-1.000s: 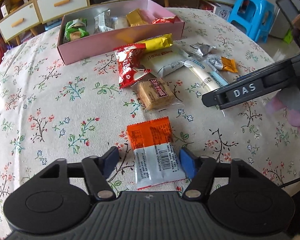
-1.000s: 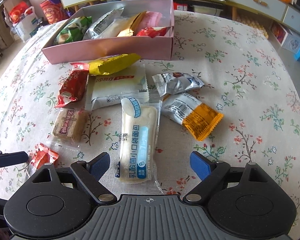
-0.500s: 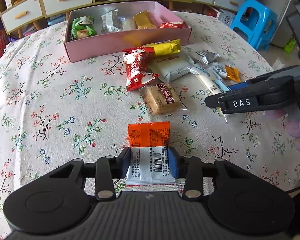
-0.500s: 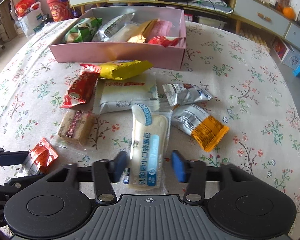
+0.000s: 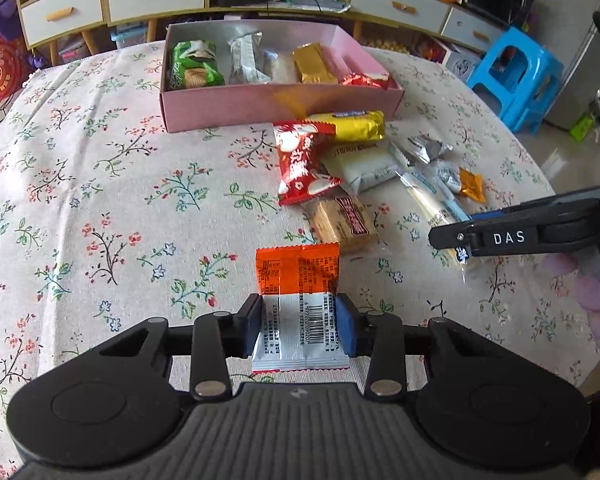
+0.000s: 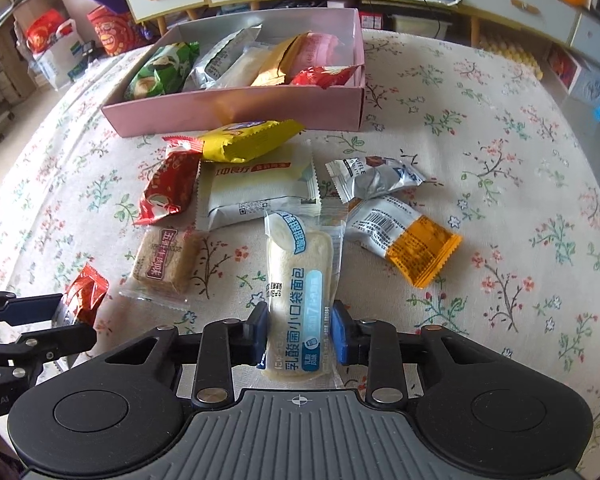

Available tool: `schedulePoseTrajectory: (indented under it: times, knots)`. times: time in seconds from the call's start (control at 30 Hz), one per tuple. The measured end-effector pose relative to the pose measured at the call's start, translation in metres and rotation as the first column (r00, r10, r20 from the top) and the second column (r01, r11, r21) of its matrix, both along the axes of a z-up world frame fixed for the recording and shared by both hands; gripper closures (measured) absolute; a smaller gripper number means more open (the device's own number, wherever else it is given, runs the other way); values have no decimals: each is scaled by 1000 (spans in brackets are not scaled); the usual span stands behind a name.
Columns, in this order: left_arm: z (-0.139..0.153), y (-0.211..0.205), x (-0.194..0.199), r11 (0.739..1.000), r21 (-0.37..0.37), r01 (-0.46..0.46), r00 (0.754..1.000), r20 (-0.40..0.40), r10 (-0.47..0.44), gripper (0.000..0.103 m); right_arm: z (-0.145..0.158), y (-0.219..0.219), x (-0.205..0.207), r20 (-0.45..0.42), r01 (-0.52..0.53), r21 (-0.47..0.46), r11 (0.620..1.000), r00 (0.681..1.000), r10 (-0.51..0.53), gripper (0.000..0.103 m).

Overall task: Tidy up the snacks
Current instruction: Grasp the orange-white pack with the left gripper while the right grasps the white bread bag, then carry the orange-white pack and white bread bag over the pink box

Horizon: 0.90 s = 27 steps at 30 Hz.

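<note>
We have both picks made: our left claw pinches the orange packet, our right claw squeezes the bread pack, both in front of the pink box; next, lift them into it

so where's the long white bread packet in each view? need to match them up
Left wrist: long white bread packet at right of centre, running diagonally, its near end pinched in the right tongs.
Right wrist: bottom centre, lengthwise, its near end between the right tongs' blue pads.
Shared landmark: the pink box of snacks behind the loose pile.
</note>
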<state>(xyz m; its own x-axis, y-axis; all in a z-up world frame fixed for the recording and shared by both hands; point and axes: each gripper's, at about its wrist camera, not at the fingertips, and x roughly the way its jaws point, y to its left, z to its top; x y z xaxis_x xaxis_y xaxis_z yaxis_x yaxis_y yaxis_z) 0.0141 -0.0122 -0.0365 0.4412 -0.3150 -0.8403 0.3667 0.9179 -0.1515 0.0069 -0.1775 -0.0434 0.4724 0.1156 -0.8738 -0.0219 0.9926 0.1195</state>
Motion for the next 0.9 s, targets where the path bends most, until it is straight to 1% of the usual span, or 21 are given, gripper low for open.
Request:
schedulePoseTrajectory:
  times: [0.9]
  knots:
    - [14,4,12,998,-47,-31,999,30,33,67,27,-5,-2,37,19,107,994,999,-23,73]
